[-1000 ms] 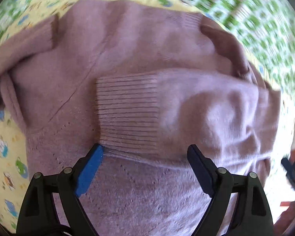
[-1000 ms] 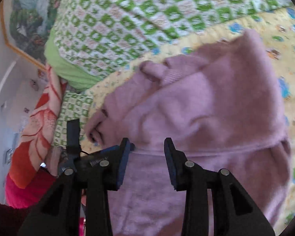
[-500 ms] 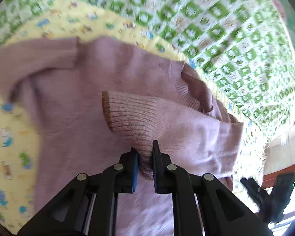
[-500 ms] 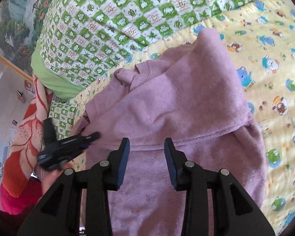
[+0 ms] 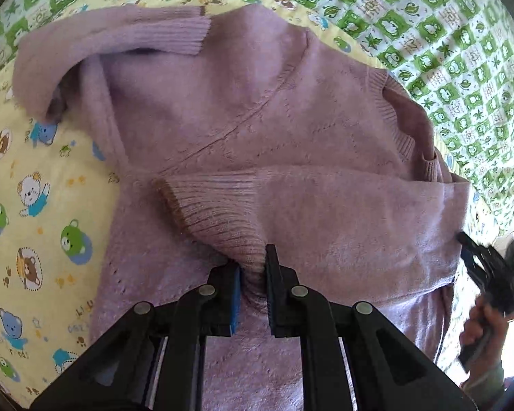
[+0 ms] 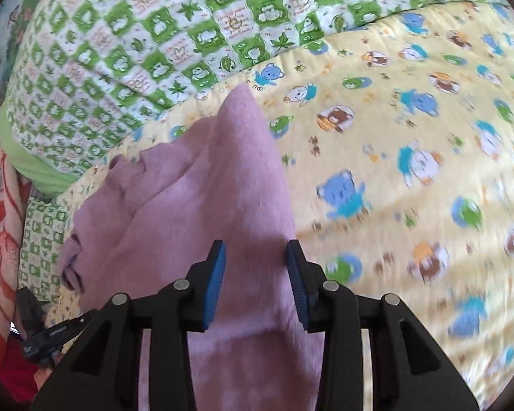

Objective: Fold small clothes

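The mauve sweater lies spread on the yellow bear-print sheet. Over its middle, the left gripper has just pinched the folded-in ribbed cuff; the right gripper hovers half-open, holding nothing, so the sleeve can be repositioned.

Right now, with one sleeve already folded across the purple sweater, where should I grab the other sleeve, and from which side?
Grip the far sleeve at its ribbed cuff, which lies flat with its open end facing the sweater's middle. Come down on it from above, the hand-held gripper's fingers straddling the cuff's width. The upper part is bunched into a hump near the shoulder, so a pinch there would likely drag the body along.
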A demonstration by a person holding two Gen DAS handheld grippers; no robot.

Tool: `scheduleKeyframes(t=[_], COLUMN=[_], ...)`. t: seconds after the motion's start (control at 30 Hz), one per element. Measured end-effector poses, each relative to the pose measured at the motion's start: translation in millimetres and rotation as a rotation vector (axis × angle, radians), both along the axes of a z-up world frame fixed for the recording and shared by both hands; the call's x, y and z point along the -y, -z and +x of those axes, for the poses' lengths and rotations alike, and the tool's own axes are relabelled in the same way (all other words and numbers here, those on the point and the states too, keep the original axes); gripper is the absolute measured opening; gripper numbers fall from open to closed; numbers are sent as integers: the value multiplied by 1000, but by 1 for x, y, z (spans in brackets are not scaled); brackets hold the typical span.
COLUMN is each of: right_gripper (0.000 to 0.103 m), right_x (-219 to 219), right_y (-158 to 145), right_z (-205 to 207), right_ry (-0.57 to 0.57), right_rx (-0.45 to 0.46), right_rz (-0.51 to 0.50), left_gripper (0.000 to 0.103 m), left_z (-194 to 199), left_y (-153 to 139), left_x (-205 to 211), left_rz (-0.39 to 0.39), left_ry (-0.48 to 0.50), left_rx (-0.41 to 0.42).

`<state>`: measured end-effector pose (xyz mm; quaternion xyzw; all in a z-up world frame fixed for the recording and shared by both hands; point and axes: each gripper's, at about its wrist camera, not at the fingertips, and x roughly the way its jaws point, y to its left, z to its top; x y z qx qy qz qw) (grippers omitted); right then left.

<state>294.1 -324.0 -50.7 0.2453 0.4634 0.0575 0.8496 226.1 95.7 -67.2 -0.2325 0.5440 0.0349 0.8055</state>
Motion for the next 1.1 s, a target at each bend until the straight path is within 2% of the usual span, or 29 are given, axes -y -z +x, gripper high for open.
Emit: scheduleKeyframes(t=[0.07,0.1,0.13,0.2,0.3,0.4,0.5,0.6,0.67,0.73,0.77,0.83,0.93,1.0,1.07,1.1], right_gripper=[40,29,12,10,9,9,12,25,25,25,25,25,25,24,25,25], right_x=[-3,-1,3,22,46,52,49,48,38,13,2,-26,-32,-19,-13,-15], right_y=[7,11,12,0,-11,7,15,-4,-25,-41,-40,-23,22,25,14,5], right_z=[16,24,27,26,17,19,19,6,-9,-29,-31,-34,-31,-37,-45,-49], right_ry=[-12,-24,-22,18,69,68,74,119,125,43,4,-83,-68,-24,10,-1], right_rx=[-10,-30,-38,-14,10,-32,-46,-28,23,100,98,29,-135,-121,-115,-87], right_rz=[-36,-44,-33,-15,-39,-30,-33,-68,-115,-75,-65,-63,-144,-88,-57,-53], left_gripper=[11,11,11,11,11,11,12,17,21,22,22,25,27,40,61,64], left_z=[10,11,14,21,35,36,31,25,21,19,18,13,1,-7,-15,-15], left_y=[2,2,0,-6,-5,9,10,-1,-4,-2,1,4,-3,-12,-24,-29], left_x=[10,12,15,24,45,42,35,36,36,34,32,25,14,4,-13,-17], left_rz=[8,1,-12,-34,8,47,21,63,65,54,48,27,47,119,211,257], left_ry=[6,10,18,49,91,91,105,143,147,142,136,122,110,105,91,83], left_rx=[-3,-3,2,29,29,12,19,42,50,47,36,24,29,19,51,61])
